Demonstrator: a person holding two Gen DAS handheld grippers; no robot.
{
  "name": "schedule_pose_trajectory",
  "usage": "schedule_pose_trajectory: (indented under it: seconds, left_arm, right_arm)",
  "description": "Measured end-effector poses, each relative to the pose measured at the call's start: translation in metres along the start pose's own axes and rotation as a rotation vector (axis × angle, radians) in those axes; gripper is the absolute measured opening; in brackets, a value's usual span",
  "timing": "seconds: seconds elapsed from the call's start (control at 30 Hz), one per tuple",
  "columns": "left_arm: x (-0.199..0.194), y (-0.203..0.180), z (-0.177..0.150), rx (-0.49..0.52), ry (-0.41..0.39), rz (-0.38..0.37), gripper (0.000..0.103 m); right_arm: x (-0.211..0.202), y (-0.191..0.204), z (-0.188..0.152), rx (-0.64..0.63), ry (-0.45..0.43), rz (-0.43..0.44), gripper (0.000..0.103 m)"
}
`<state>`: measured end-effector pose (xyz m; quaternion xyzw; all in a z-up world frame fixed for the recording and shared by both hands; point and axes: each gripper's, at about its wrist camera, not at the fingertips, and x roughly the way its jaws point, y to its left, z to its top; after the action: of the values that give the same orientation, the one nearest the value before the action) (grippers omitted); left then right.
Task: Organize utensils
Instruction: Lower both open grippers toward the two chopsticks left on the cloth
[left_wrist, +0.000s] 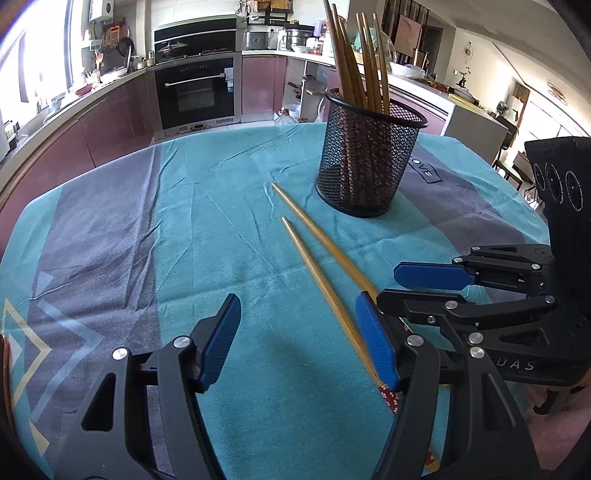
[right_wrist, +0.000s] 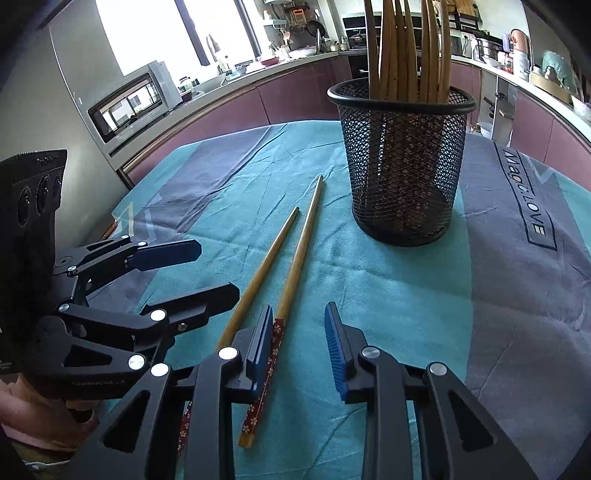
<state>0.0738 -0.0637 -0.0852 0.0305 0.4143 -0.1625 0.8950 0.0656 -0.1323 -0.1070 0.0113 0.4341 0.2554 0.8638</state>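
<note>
Two wooden chopsticks (left_wrist: 317, 254) with red flowered handle ends lie side by side on the teal and grey tablecloth (left_wrist: 207, 229). They also show in the right wrist view (right_wrist: 288, 266). A black mesh holder (left_wrist: 369, 155) stands behind them with several chopsticks upright in it; it also shows in the right wrist view (right_wrist: 402, 162). My left gripper (left_wrist: 295, 339) is open and empty, its right finger by one chopstick's handle end. My right gripper (right_wrist: 299, 350) is open and empty, its left finger beside the right-hand chopstick's handle. Each gripper shows in the other's view (left_wrist: 406, 291) (right_wrist: 207, 273).
The table's far edge (left_wrist: 221, 133) faces kitchen cabinets and an oven (left_wrist: 197, 92). A microwave (right_wrist: 129, 103) stands on the counter to the left. A chair (left_wrist: 513, 166) stands at the table's right side.
</note>
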Motion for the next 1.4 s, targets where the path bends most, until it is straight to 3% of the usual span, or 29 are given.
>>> schedule_pose_trajectory:
  seconds: [0.5, 0.7, 0.87, 1.1, 1.27, 1.4]
  left_arm:
    - [0.018, -0.005, -0.001, 0.017, 0.039, 0.025, 0.062]
    - [0.024, -0.002, 0.005, 0.013, 0.043, 0.054, 0.044]
    - [0.026, 0.005, 0.009, -0.017, 0.041, 0.053, 0.034]
    - [0.024, 0.009, 0.008, -0.039, 0.039, 0.045, 0.031]
    - [0.023, 0.011, 0.005, -0.049, 0.04, 0.034, 0.032]
    - [0.022, 0.012, 0.004, -0.049, 0.04, 0.033, 0.032]
  right_arm:
    - [-0.002, -0.004, 0.0, -0.004, 0.0, 0.004, 0.027]
    - [-0.002, -0.003, 0.0, -0.011, 0.001, 0.002, 0.025]
    - [0.0, 0.004, -0.003, -0.033, 0.012, -0.002, 0.013]
    - [-0.006, 0.002, -0.01, 0.014, 0.024, 0.024, 0.006]
    - [-0.01, 0.008, -0.017, 0.008, 0.058, 0.054, 0.009]
    - [-0.011, 0.011, -0.01, -0.013, 0.037, 0.047, 0.012]
